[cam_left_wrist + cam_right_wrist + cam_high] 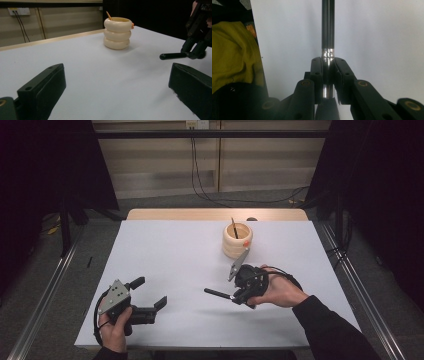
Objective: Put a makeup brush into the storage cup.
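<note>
While the right gripper (239, 296) clamps a black pen (328, 30) level above the table (165, 245), the carry step looks underway; next it needs tipping upright over the cup (237, 240). Left gripper (149, 292) rests wide open, holding nothing

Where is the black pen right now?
In the high view the black pen sticks out leftward from the right gripper, shut on it, just above the white table, in front of the cream holder.
</note>
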Available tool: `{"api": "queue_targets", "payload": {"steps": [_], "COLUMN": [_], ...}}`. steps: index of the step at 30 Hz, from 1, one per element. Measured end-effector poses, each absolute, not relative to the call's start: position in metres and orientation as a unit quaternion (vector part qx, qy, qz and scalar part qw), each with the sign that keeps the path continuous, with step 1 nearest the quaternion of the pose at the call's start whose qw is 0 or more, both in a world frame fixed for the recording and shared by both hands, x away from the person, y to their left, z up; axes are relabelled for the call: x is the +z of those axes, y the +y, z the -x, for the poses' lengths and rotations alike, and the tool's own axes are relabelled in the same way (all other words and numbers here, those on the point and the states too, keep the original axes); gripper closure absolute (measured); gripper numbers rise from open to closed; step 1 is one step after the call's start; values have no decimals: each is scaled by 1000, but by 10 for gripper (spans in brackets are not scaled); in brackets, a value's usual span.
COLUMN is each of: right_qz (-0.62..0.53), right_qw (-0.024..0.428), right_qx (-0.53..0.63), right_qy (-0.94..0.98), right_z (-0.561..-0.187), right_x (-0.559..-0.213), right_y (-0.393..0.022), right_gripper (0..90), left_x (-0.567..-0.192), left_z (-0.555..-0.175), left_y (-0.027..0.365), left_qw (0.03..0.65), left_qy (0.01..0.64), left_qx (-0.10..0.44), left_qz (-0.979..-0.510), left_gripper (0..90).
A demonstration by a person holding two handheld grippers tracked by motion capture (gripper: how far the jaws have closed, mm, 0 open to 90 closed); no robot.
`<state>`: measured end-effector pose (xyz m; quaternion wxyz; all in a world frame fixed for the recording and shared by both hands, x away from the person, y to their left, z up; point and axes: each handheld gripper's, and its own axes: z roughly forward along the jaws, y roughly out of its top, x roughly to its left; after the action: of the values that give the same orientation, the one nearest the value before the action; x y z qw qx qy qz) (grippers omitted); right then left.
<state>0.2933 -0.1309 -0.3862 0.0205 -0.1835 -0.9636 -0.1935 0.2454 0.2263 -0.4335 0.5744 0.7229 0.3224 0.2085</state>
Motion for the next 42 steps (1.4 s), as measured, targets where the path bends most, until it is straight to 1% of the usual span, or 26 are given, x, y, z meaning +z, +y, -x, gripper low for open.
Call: {"api": "queue_targets", "payload": {"steps": [9, 11, 18, 21, 26, 29, 31, 33, 36, 39, 42], "right_qz": [178, 178, 177, 179, 179, 178, 172, 171, 167, 164, 164], "right_qw": [24, 27, 26, 25, 29, 29, 28, 29, 32, 34, 34], "right_qx": [-188, -190, -196, -200, -191, -191, -194, -196, -195, -191, -194], "right_qy": [-966, -965, -964, -963, -965, -965, -965, -965, -966, -967, -966], "right_z": [-292, -292, -292, -292, -291, -290, -291, -291, -291, -290, -291], "right_x": [-392, -392, -392, -393, -396, -395, -396, -395, -396, -397, -397], "right_y": [-129, -129, -130, -132, -129, -128, -128, -128, -128, -127, -127], "right_gripper": [789, 789, 789, 789, 789, 788, 789, 789, 789, 788, 789], "left_x": [-427, -426, -410, -405, -400, -397, -395, -392, -389, -390, -390], "left_z": [-246, -245, -244, -246, -250, -253, -254, -257, -259, -261, -262], "left_y": [230, 229, 222, 220, 212, 208, 205, 200, 193, 186, 178], "left_qw": [584, 592, 585, 587, 594, 602, 602, 604, 597, 597, 591], "left_qy": [331, 324, 300, 281, 284, 273, 270, 261, 237, 227, 222], "left_qx": [215, 208, 217, 206, 198, 182, 183, 165, 157, 141, 140], "left_qz": [-709, -708, -722, -731, -726, -728, -729, -735, -750, -756, -763], "left_gripper": [8, 6, 6, 9, 6, 6, 6, 6, 6, 6, 7]}}
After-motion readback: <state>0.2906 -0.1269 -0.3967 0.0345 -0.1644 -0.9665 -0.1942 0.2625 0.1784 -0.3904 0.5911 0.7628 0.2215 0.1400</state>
